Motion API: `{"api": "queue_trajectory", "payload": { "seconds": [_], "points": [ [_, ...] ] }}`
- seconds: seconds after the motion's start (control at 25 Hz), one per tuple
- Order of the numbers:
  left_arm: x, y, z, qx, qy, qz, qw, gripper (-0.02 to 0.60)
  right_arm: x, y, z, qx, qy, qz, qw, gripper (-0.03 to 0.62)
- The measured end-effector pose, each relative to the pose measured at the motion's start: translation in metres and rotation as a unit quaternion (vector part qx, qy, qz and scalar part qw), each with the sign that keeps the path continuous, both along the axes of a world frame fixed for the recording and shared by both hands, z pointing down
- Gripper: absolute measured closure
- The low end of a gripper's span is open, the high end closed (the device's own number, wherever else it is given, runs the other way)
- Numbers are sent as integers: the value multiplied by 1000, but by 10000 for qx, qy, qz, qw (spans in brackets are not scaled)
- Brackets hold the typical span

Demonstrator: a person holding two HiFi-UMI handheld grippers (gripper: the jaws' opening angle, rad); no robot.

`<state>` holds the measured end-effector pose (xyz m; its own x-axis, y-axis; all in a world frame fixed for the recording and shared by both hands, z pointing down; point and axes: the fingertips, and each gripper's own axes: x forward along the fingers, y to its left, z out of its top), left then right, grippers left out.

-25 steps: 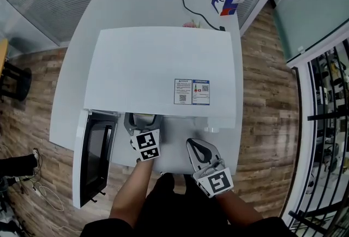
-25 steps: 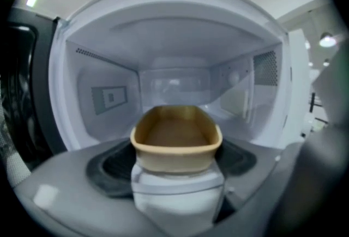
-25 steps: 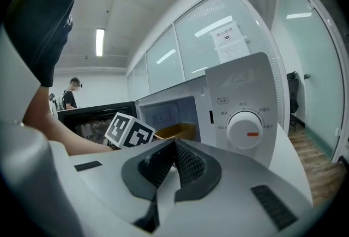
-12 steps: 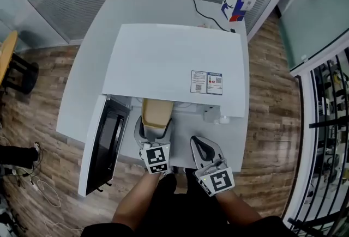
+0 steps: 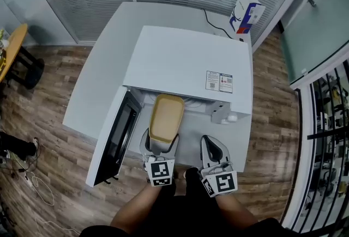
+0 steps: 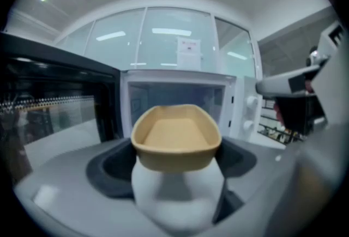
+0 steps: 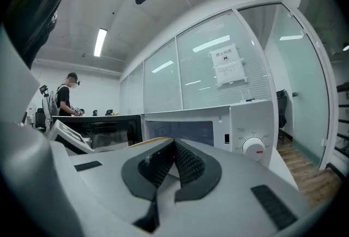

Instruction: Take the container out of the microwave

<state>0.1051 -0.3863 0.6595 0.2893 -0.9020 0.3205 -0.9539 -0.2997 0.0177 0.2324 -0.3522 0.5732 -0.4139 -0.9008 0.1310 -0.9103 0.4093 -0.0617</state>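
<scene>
Left tongs (image 5: 161, 143) pinch the near end of the tan container (image 5: 166, 117), one jaw on each side of it; the right tongs (image 5: 214, 149) are pressed together on nothing, low beside them. The container hangs level and empty, its far end at the mouth of the microwave (image 5: 185, 67), over the front strip of the tabletop (image 5: 103, 78), with the open door (image 5: 114, 138) to its left.

By my reading the lift-out is nearly done: the container looks clear of the cavity. The next move calls for bare tabletop to set it on, and little shows near the front edge, so the wider left side seems the likelier place, past the swung door.

Only the head view shows that layout, and the bag (image 5: 246, 12) at the far right corner. Only the left gripper view (image 6: 174, 168) shows the container (image 6: 175, 132) inside and the cavity behind it. Only the right gripper view (image 7: 173, 162) shows the dial (image 7: 252, 147) and a person (image 7: 65, 99) far off.
</scene>
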Motion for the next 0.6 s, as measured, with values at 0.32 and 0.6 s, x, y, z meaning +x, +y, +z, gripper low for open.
{"api": "queue_trajectory", "payload": {
  "seconds": [0.32,0.6],
  "points": [
    [-7,22,-41,373,167,75,9991,129,4,-6,-29,297,146,383,9987,595],
    [-11,23,-88,906,209,172,9955,129,3,-13,-61,708,115,494,9962,595]
  ]
}}
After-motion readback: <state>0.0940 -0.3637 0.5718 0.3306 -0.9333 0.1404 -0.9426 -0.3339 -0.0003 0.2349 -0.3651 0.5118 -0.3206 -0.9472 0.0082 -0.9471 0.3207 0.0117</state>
